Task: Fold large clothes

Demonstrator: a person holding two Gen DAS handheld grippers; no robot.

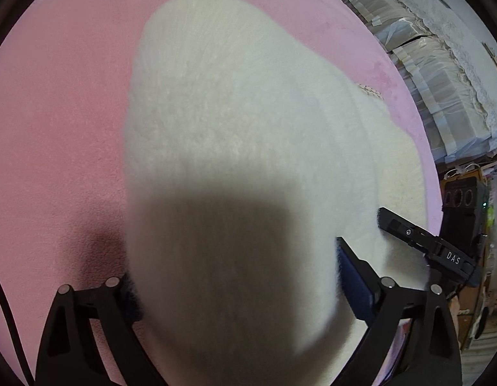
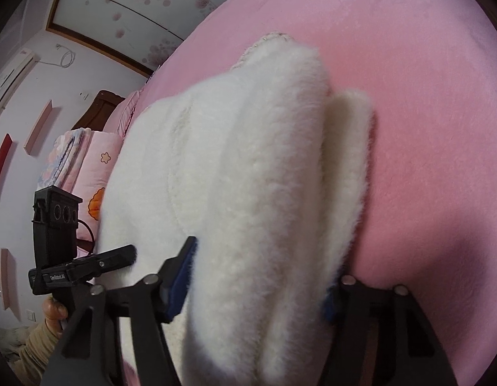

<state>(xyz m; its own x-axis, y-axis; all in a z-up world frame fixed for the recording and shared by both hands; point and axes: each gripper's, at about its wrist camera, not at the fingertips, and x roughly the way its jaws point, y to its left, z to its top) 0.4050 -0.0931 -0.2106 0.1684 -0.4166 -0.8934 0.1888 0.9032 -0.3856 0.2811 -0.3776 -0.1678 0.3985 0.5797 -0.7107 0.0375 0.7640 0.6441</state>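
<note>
**Both tongs around a thick white fleece fold on the pink bed**

The white fleece garment point(image 1: 242, 122) lies on the pink bed point(image 1: 55, 112) and fills the middle of both views, running from the bottom edge up toward the top centre. It is doubled over into thick, plush layers; in the right wrist view a second, narrower roll of the same fleece shows just right of the main fold, lying against it.

The left tongs point(image 1: 235, 292) stand wide, with the fleece bulging up between the two fingers. The blue pad on the right finger point(image 1: 354, 283) lies against the side of the fabric; the left pad is half buried in the pile at lower left. Whether the pads actually squeeze the cloth cannot be told, as the fabric there is in shadow and blurred.

The right tongs point(image 2: 258, 276) stand about half open, with the main fold packed between them. The left blue pad point(image 2: 180, 276) presses into the fleece and the right pad, at lower right, is nearly hidden by the overhanging pile, so the fold appears clamped.

In the right wrist view the left tongs also show at lower left, one black finger tip touching the fleece edge, with a hand point(image 2: 53, 312) and a beige sleeve beneath. Floral pillows point(image 2: 90, 157) lie at left.
</note>
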